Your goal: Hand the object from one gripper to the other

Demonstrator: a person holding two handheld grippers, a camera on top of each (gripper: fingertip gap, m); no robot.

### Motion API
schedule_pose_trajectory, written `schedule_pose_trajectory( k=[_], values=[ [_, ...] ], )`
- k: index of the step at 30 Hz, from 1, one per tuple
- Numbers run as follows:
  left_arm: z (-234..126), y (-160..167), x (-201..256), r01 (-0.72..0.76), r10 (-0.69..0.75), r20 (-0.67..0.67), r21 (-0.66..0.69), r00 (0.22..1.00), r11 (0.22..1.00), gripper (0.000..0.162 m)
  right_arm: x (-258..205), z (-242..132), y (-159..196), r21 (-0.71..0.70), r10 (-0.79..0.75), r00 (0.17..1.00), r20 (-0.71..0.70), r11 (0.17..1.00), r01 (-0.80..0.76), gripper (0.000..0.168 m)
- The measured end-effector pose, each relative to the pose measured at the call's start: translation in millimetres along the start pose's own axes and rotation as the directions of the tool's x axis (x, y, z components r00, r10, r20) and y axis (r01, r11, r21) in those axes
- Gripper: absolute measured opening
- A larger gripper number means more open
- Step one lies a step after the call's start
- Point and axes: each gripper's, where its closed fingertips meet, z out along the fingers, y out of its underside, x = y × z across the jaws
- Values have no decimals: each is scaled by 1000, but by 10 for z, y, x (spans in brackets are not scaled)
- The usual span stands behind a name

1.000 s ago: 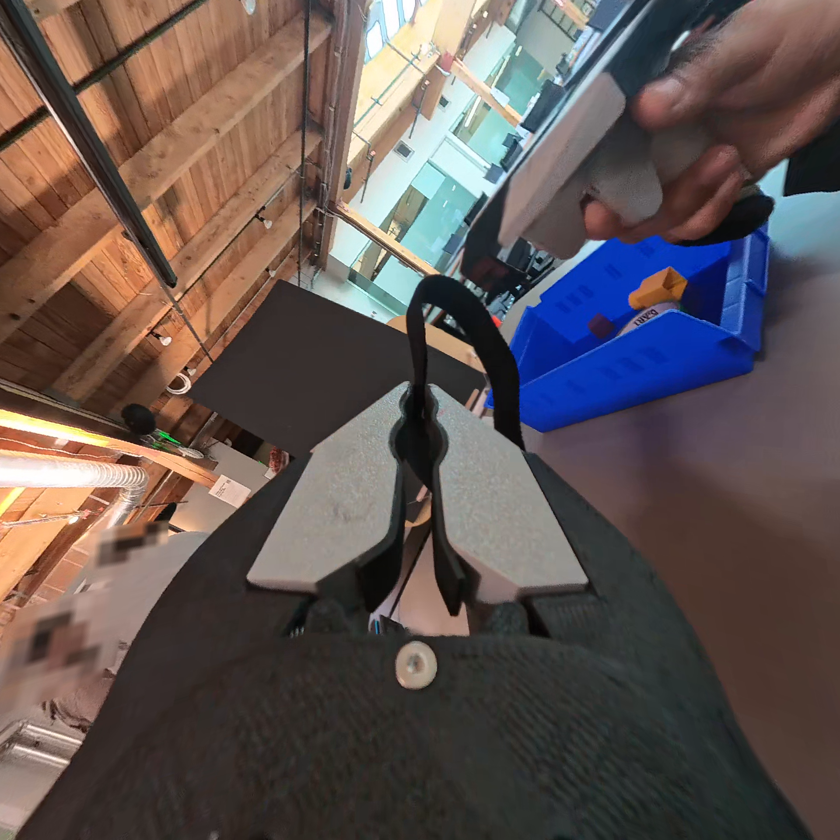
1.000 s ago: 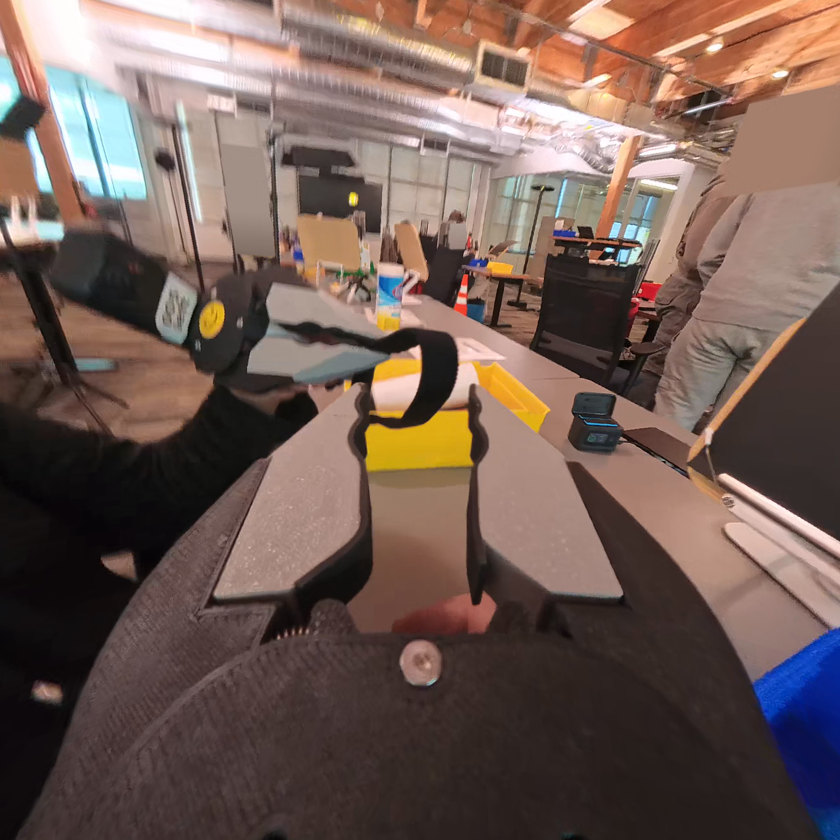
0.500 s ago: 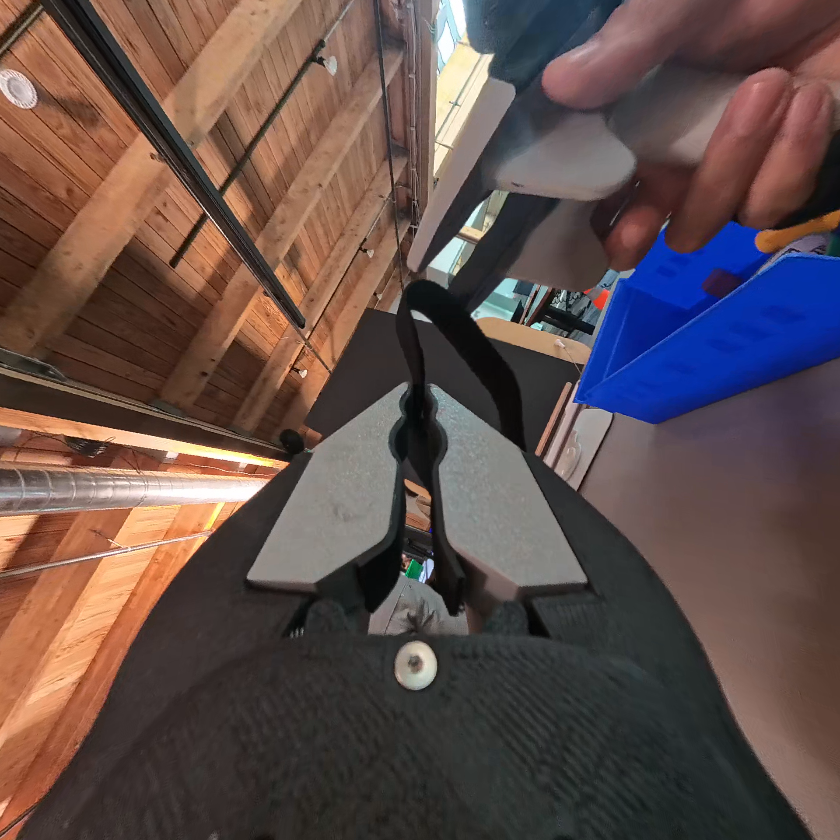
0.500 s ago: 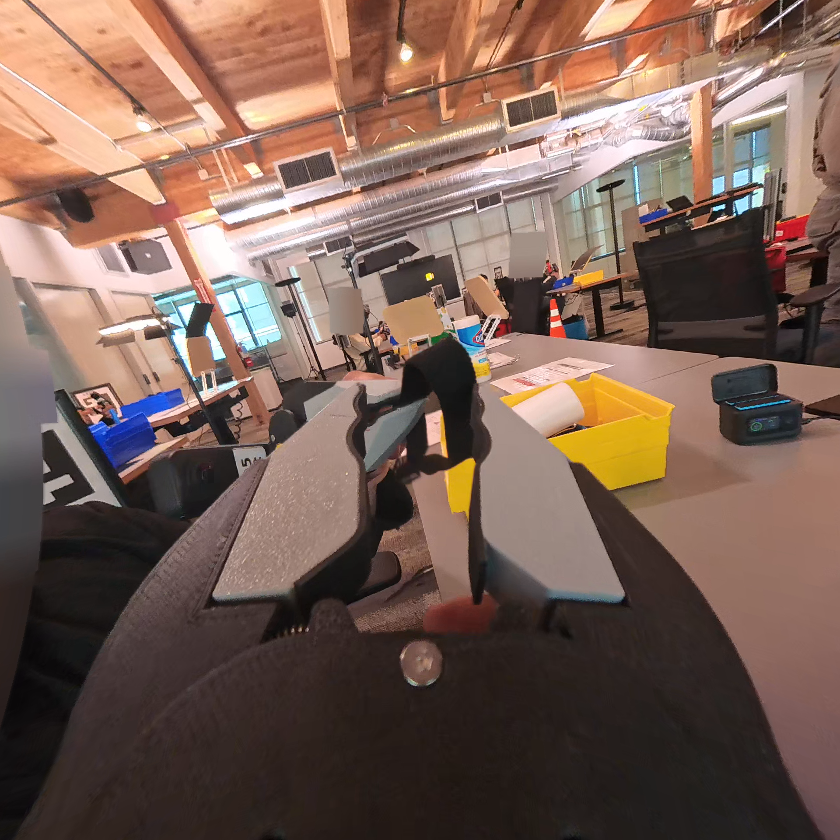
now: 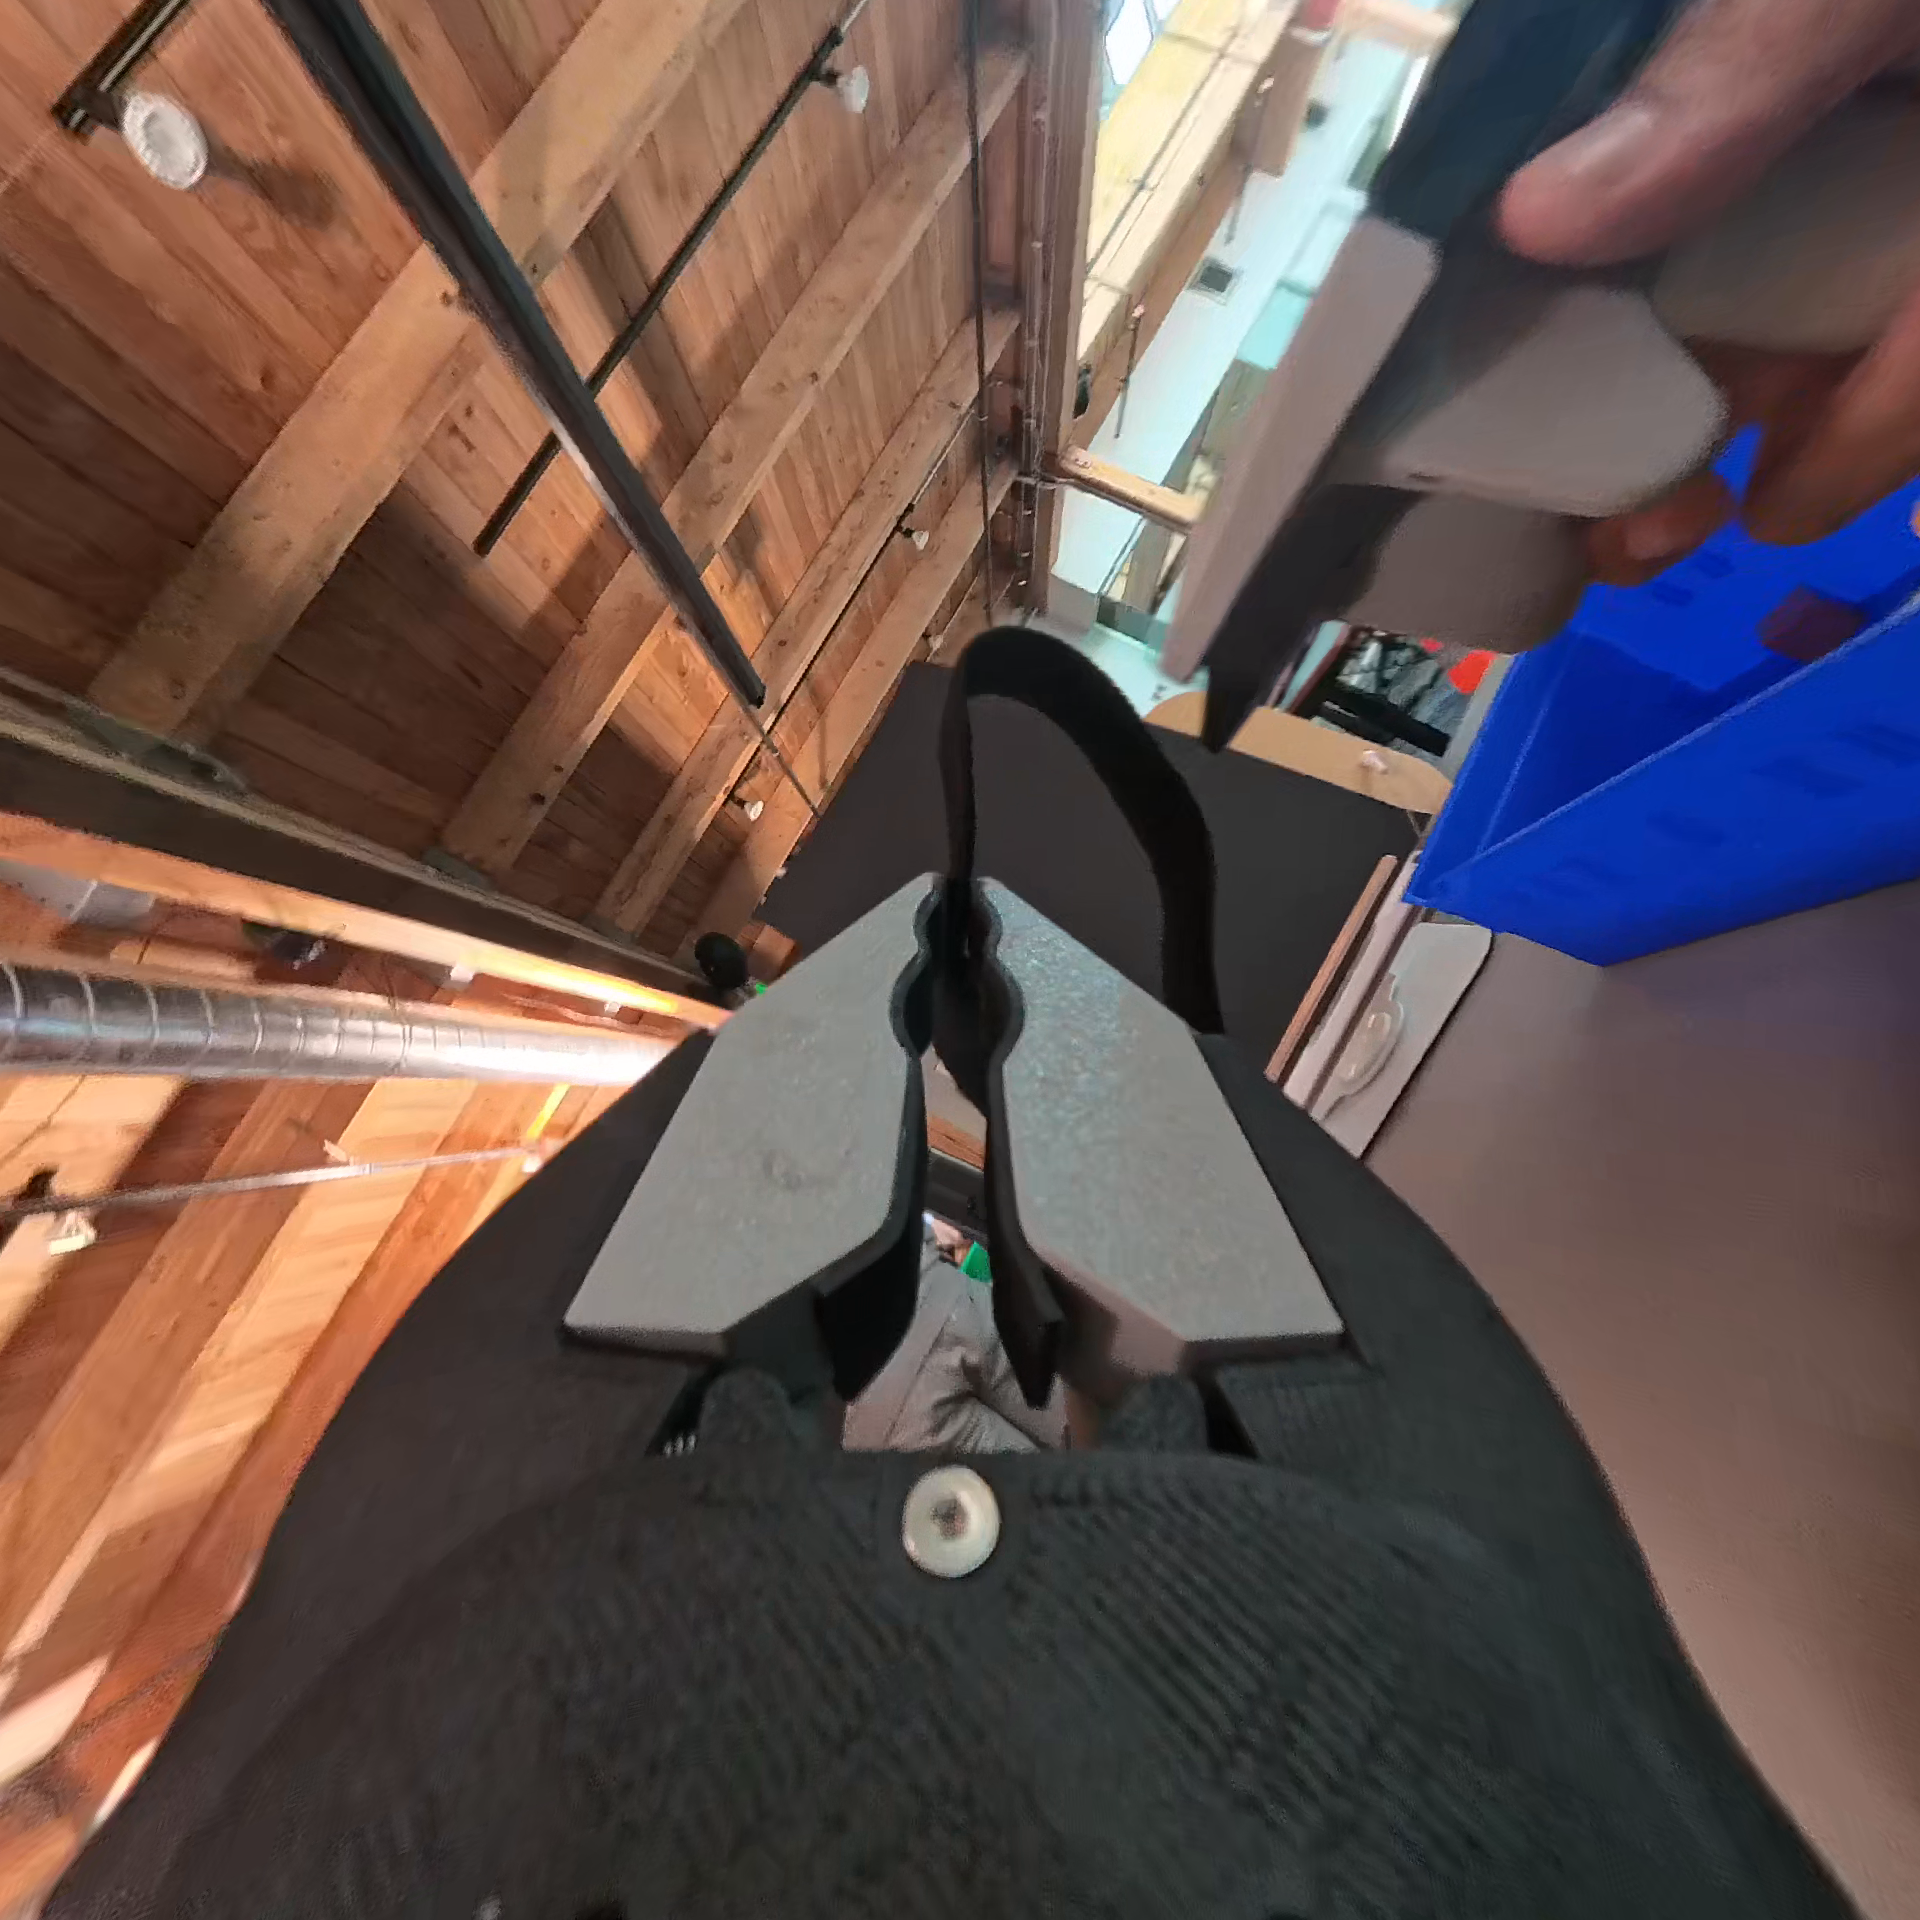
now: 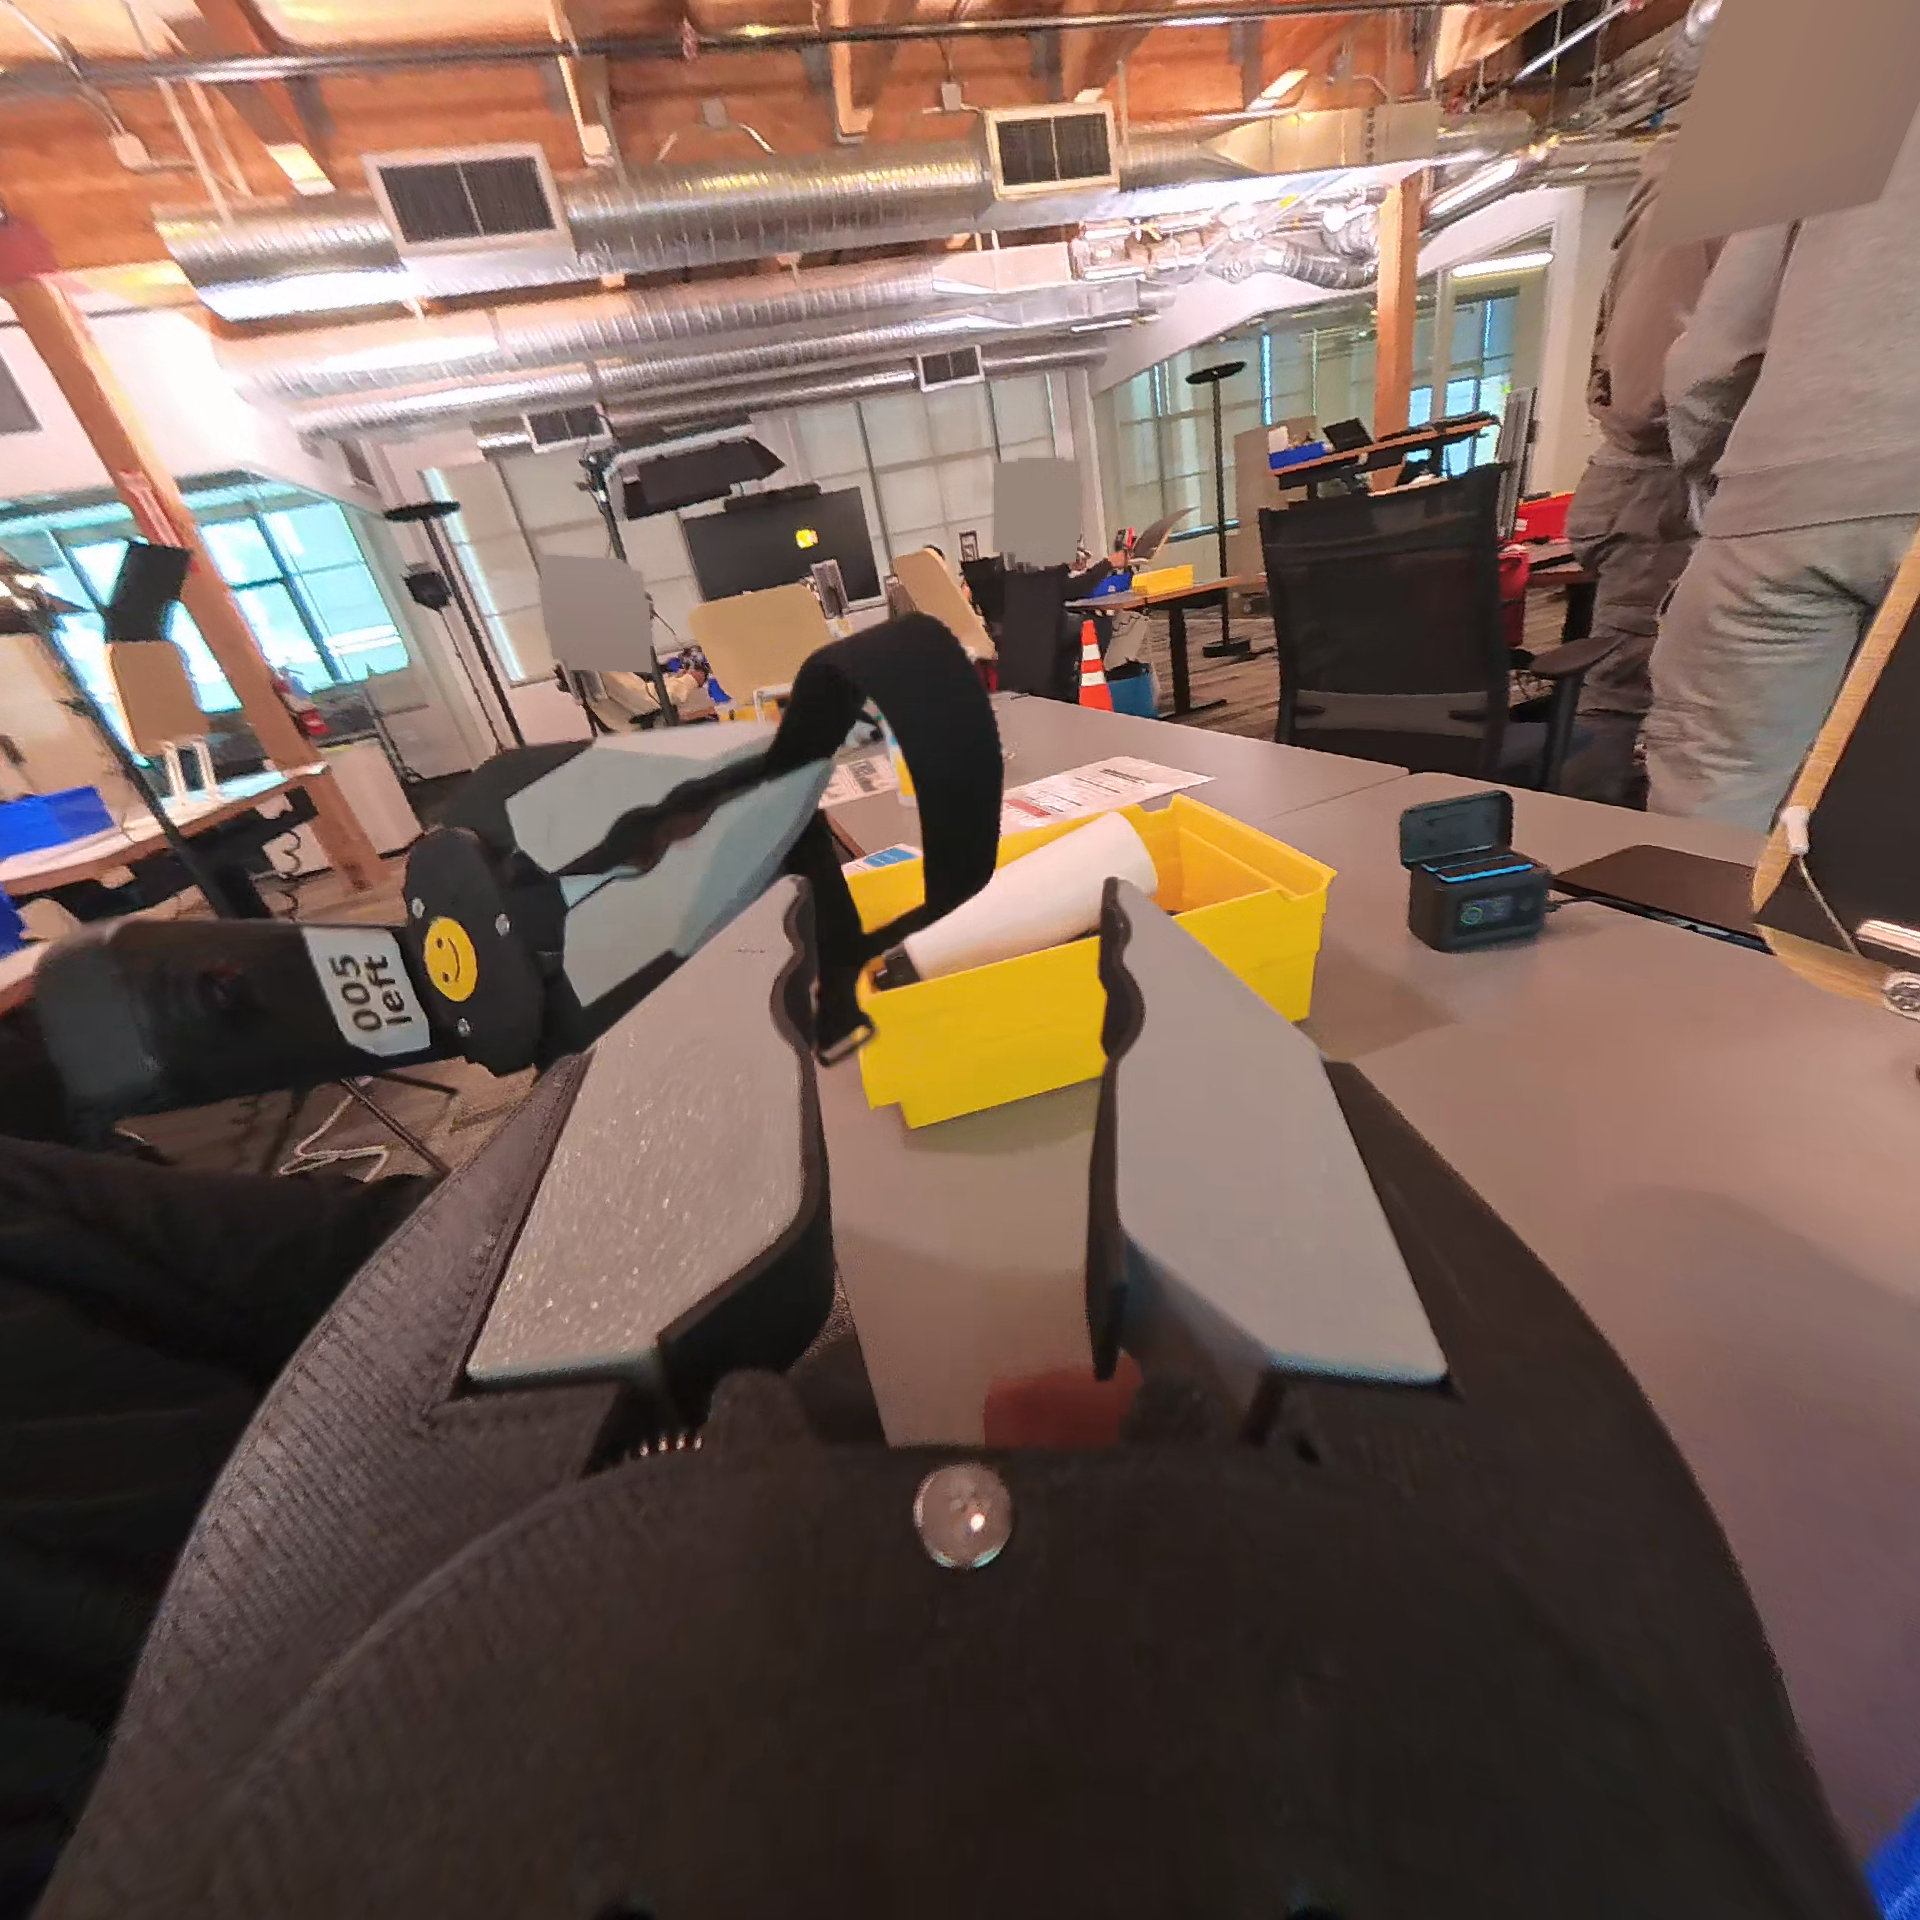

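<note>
A black strap [image 5: 1143, 790] is pinched in my left gripper [image 5: 961, 904], which is shut on one end. The rest arches up and over to the right as a loop. In the right wrist view the left gripper [image 6: 795, 764] comes in from the left, holding the strap [image 6: 935, 748] above the table. My right gripper [image 6: 951, 904] is open. The strap's loose end hangs at its fingertips, close to the left finger [image 6: 727, 1091]. The right gripper's fingers [image 5: 1309, 416], held by a hand, show at the top right of the left wrist view.
A yellow bin [image 6: 1226, 935] with a white roll stands on the grey table [image 6: 1558, 1143] just beyond the strap. A small black case [image 6: 1470, 883] sits to its right. A blue bin [image 5: 1662, 779] is near the right gripper. People [image 6: 1766, 520] stand at the far right. Tip to tip, the grippers are about 6 cm apart.
The right gripper has tilted down and pulled back a little, so the strap now sits at its fingertips instead of deeper between the fingers. The left gripper stays shut on the strap; the right stays open.
</note>
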Motion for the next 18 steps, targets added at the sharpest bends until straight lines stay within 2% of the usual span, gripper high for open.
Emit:
schedule_pose_trajectory(
  k=[4, 6, 9, 14, 15, 16, 18],
  values=[
    [-9, -4, -45, 107, -106, -17, 19, 994, 994, 1, -104, 22, 9, -2, 20, 999, 50, 1000, -20, 58],
    [-25, -106, 41, 101, -99, -47, 58, 994, 993, 1, -178, 32, -6, 9, 47, 995, 93, 999, -48, 58],
    [9, -161, 250, 32, -27, -94, 45, 995, 998, 1, -272, 34, -54, 35, 101, 982, 162, 993, -108, 57],
    [14, -261, 553, -7, 21, -181, 76, 983, 997, 1, -302, 51, -55, 42, 149, 966, 209, 986, -161, 43],
    [20, -259, 581, -16, 29, -187, 71, 982, 997, 2, -304, 52, -55, 43, 155, 964, 216, 985, -168, 38],
    [31, -248, 579, -23, 33, -178, 62, 983, 998, 2, -297, 53, -54, 43, 156, 963, 219, 985, -169, 26],
    [46, -218, 574, -7, 14, -178, 42, 984, 999, 1, -245, 55, -51, 48, 143, 970, 195, 987, -155, 21]
  ],
)
